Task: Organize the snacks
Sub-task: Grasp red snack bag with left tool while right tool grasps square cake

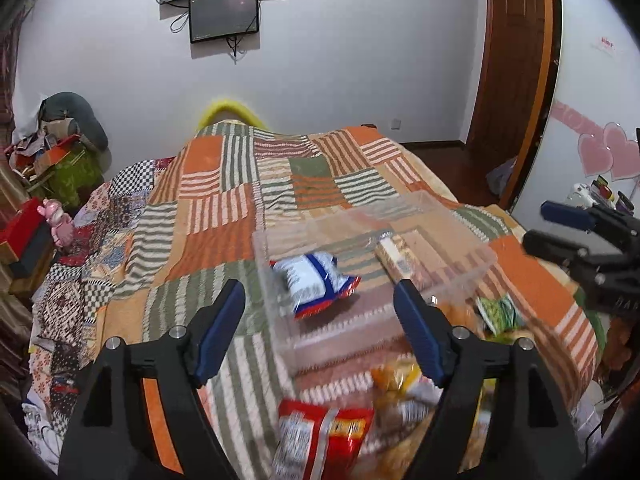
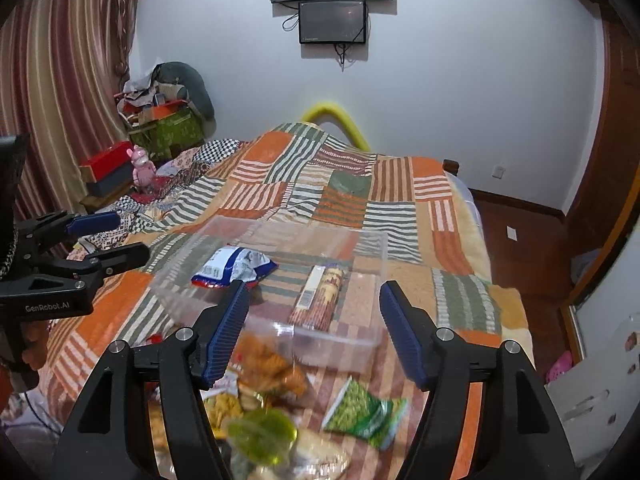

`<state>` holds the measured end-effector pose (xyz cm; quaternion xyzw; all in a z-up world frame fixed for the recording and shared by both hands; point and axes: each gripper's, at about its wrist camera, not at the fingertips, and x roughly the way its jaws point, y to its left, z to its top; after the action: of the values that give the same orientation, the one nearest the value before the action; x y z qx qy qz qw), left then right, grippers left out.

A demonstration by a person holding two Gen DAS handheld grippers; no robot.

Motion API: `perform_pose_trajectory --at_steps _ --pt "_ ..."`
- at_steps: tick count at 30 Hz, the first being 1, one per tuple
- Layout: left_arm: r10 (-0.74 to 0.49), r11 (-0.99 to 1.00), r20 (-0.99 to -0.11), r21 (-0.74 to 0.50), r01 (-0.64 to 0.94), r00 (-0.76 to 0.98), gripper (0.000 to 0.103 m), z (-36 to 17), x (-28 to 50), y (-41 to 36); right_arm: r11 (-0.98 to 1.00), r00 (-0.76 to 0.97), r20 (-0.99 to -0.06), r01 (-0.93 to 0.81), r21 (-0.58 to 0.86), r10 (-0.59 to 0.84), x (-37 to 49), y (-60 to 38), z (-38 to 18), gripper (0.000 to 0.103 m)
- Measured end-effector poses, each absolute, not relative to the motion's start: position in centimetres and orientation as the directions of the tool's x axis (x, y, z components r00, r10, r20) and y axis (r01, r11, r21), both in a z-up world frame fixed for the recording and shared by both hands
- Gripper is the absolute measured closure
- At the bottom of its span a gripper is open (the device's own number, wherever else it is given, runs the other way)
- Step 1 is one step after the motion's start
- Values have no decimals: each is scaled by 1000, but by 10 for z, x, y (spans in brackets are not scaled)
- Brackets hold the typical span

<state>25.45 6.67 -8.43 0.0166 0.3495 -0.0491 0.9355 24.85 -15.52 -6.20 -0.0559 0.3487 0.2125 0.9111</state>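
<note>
A clear plastic bin [image 1: 464, 276] [image 2: 372, 340] lies on the patchwork bed. Inside it are a blue-and-white snack bag [image 1: 316, 284] [image 2: 234, 266] and a long brown biscuit pack [image 1: 396, 258] [image 2: 320, 298]. Loose snacks lie in front of the bin: a red bag [image 1: 324, 436], orange-yellow bags [image 1: 400, 380] [image 2: 264, 364], a green pea bag [image 1: 498, 312] [image 2: 362, 408] and a green-lidded item [image 2: 262, 436]. My left gripper [image 1: 320, 332] is open and empty above the bin's near edge. My right gripper [image 2: 314, 332] is open and empty above the loose snacks.
The patchwork quilt [image 1: 224, 208] [image 2: 400, 200] covers the bed. Boxes and a pink toy [image 1: 60, 224] [image 2: 142, 168] stand at the left. A screen [image 1: 224, 14] hangs on the far wall. A wooden door [image 1: 512, 60] and dark floor [image 2: 516, 232] are at the right.
</note>
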Motion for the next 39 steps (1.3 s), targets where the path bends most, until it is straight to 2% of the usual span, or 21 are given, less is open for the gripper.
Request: perform_pose_trajectory --at_steps 12,26,39 --pt "-67 997 -724 -26 70 686 22 -120 196 91 919 652 -696 -393 29 301 198 -174 -80 31" --pt "-126 992 -848 -118 50 515 21 -209 170 94 927 511 -799 -347 145 317 178 -180 -134 28" --pt "-166 985 -851 -167 43 497 21 -235 195 94 930 411 -859 -323 178 307 192 -173 -174 27"
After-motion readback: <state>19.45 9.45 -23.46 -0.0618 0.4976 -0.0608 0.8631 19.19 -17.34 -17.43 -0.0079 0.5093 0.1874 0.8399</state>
